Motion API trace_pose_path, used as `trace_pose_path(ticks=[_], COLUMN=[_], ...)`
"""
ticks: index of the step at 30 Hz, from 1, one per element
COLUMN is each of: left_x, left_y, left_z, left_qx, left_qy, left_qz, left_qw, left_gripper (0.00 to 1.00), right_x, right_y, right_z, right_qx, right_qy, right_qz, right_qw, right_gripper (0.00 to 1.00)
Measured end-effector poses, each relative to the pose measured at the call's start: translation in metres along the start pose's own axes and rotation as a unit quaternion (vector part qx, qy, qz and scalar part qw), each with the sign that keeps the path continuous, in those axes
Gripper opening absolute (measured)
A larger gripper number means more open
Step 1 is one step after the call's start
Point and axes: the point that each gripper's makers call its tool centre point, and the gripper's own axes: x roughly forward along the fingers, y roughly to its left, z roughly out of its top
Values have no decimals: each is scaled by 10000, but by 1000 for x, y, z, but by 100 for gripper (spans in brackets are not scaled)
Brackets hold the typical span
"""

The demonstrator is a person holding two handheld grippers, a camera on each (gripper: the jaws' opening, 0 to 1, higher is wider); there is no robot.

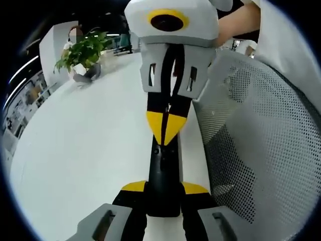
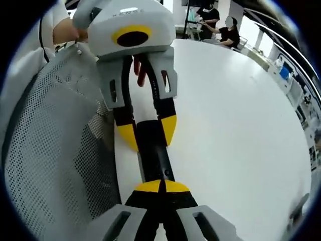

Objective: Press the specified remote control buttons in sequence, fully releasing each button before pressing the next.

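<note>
A slim black remote control (image 1: 163, 168) lies lengthwise over the white table's (image 1: 90, 150) edge. My left gripper (image 1: 164, 189) is shut on its near end, one yellow tip on each side. My right gripper (image 1: 166, 128) comes in from the top of the left gripper view, its yellow tips together and resting on the remote's far end. In the right gripper view the remote (image 2: 153, 150) runs up from my right gripper (image 2: 161, 187), whose tips meet on its top face. The left gripper (image 2: 148, 131) clamps it from beyond. No buttons are legible.
A white mesh chair back (image 1: 261, 140) stands close beside the table edge, also seen as the chair back (image 2: 50, 150). A potted plant (image 1: 83, 55) sits at the table's far end. People (image 2: 220, 25) sit at the far side of the round table (image 2: 235, 125).
</note>
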Motion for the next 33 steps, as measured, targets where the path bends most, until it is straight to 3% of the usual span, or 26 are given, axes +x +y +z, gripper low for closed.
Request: trace_pose_path(ticks=[4,7,10,15,22,28,33], left_x=[0,-1,0,0,0,0,0], left_y=[0,1,1,1,0,-1,-1], left_z=[0,-1,0,0,0,1,1], left_qx=[-13,-53,-88,-79,-95,-91,-61], left_qy=[-13,-120,-129,-110,-101,-134,-106], left_qz=[19,9,28,-2,20,20,7], left_qw=[10000,9999,9999,9999,9999,9999,9999], left_gripper=[24,25,25,25,25,25,25], right_x=[0,-1,-2,-1,-3,0,1], right_y=[-1,-4,-2,0,11,20,19], right_z=[0,1,0,2,2,3,3], right_qx=[298,1382,1078,330,536,-7,-65], right_qy=[-72,-436,-484,-189,-167,-3,27], right_qz=[-98,-295,-348,-489,-339,-369,-354], right_qw=[9995,9890,9924,9981,9978,9993,9993], right_gripper=[0,0,0,0,0,0,0])
